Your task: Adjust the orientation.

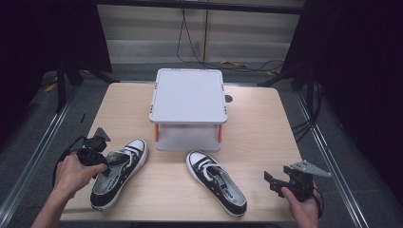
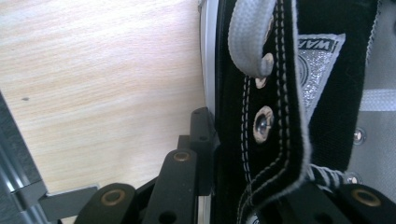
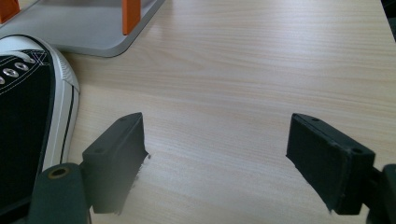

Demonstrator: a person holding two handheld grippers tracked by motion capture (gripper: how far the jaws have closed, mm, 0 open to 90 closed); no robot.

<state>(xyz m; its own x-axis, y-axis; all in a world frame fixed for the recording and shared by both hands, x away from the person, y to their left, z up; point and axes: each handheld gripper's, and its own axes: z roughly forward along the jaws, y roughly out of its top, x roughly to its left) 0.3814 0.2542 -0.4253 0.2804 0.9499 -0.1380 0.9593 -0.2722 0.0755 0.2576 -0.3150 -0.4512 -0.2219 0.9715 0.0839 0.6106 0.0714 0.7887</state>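
The step in hand appears to be the pick-up of the left shoe (image 1: 116, 173), which is lying on the near left part of the wooden table (image 1: 256, 137), toe pointing far and slightly right, its heel close to the near edge. The left gripper (image 1: 105, 167) is closing on the shoe's left collar wall: in the left gripper view one jaw is sitting outside against the white sole band while the other is lying inside the opening, with the black eyelet panel (image 2: 261, 126) pinched between them, so the tongs are clamped on that wall, though how firmly cannot be judged from so close a view. The left hand (image 1: 76, 173) is coming in from the near left, wrist low, gripper pointing right into the shoe. The right shoe (image 1: 216, 183) is resting near centre, toe towards the grey two-tier rack (image 1: 187, 97) standing at the far middle of the table, just beyond both toes. The right gripper (image 1: 272, 180) is idling near the right edge, well apart from that shoe, its tongs standing wide apart over bare wood; the right hand (image 1: 302, 206) is holding it level, pointing left. The next move likely calls for a straight lift, keeping the shoe from swinging on its single-wall grip, then carrying it towards the rack.
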